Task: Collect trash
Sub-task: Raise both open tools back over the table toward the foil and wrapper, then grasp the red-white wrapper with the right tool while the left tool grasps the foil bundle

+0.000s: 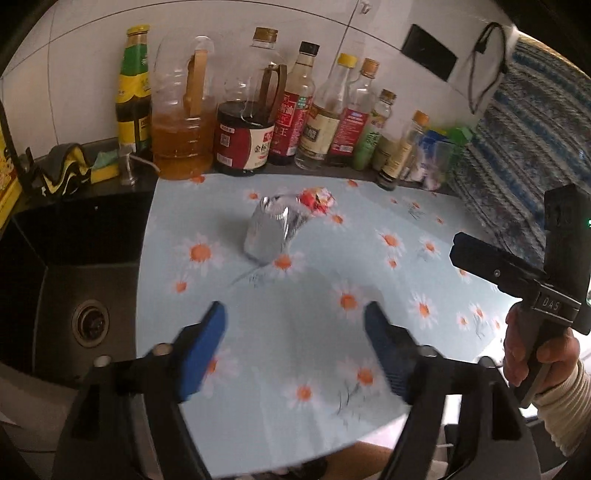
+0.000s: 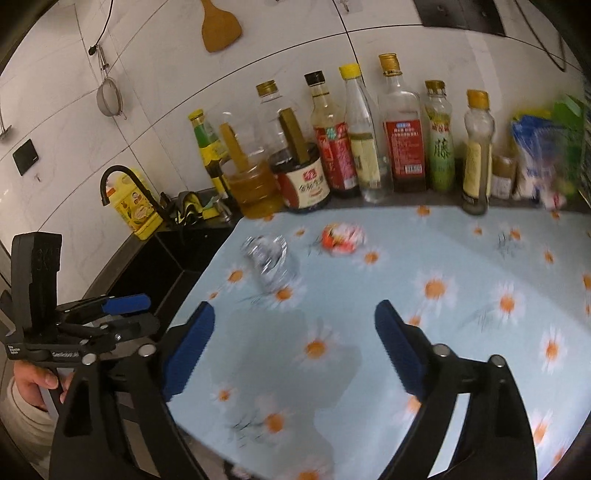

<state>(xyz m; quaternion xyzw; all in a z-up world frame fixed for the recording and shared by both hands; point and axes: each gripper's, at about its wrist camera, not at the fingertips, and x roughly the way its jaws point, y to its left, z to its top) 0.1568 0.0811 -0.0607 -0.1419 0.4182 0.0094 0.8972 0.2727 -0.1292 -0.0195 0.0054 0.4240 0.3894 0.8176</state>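
Left gripper [image 1: 295,325] wide apart above the daisy cloth [image 1: 369,258], right gripper [image 2: 293,325] likewise spread, silver wrapper [image 1: 269,232] mid-cloth, red wrapper [image 1: 318,199] just behind it, sink drain [image 1: 90,323] only in the left view, wooden spatula [image 2: 221,27] only in the right.

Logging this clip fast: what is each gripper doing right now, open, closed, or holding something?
Left gripper: open, holding nothing, above the daisy-print mat.
Right gripper: open, holding nothing, above the same mat.
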